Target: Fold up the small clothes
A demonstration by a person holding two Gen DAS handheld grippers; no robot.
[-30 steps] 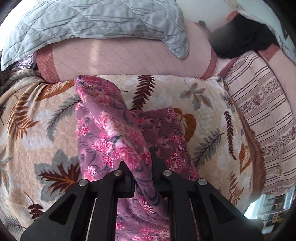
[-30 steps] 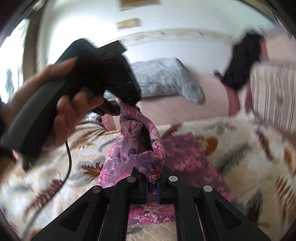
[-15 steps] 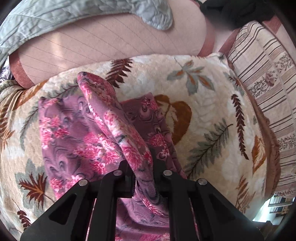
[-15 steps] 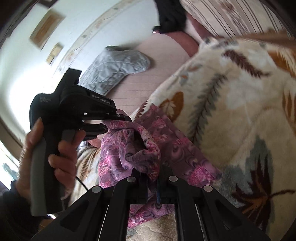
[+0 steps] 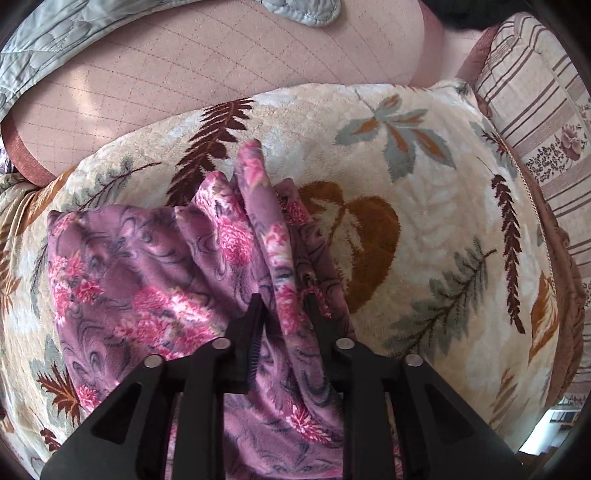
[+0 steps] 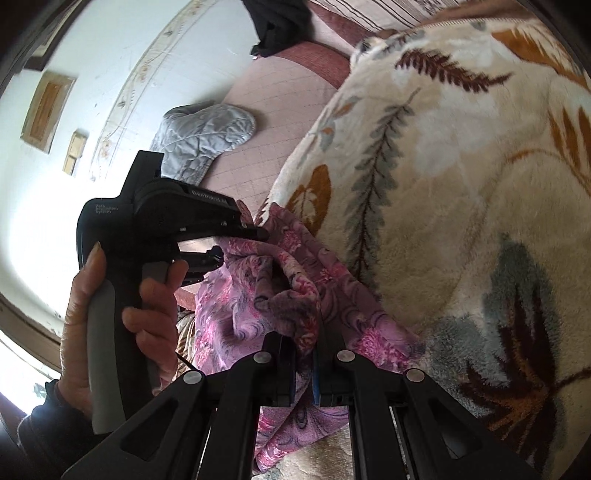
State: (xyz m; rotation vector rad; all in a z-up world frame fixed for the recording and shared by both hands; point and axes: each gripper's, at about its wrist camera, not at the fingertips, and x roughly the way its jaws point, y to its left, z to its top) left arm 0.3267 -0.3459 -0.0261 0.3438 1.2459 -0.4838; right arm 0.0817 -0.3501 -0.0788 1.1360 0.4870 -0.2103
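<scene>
A small purple garment with pink flowers [image 5: 147, 280] lies partly spread on a cream leaf-patterned blanket [image 5: 424, 229]. My left gripper [image 5: 286, 306] is shut on a raised fold of the garment, low over the blanket. My right gripper [image 6: 304, 341] is shut on another bunched edge of the same garment [image 6: 258, 291]. In the right wrist view the left gripper's black body [image 6: 166, 221] and the hand holding it sit just left of the cloth.
A pink quilted mattress [image 5: 221, 74] lies behind the blanket, with a grey quilted pillow [image 5: 55, 33] on it. A striped cushion [image 5: 546, 110] is at the right. A dark garment [image 6: 277, 22] lies at the far end.
Both grippers have carried the held edges forward and down over the spread part. The garment's raised fold now lies lower and nearer the blanket. The right view has tilted.
</scene>
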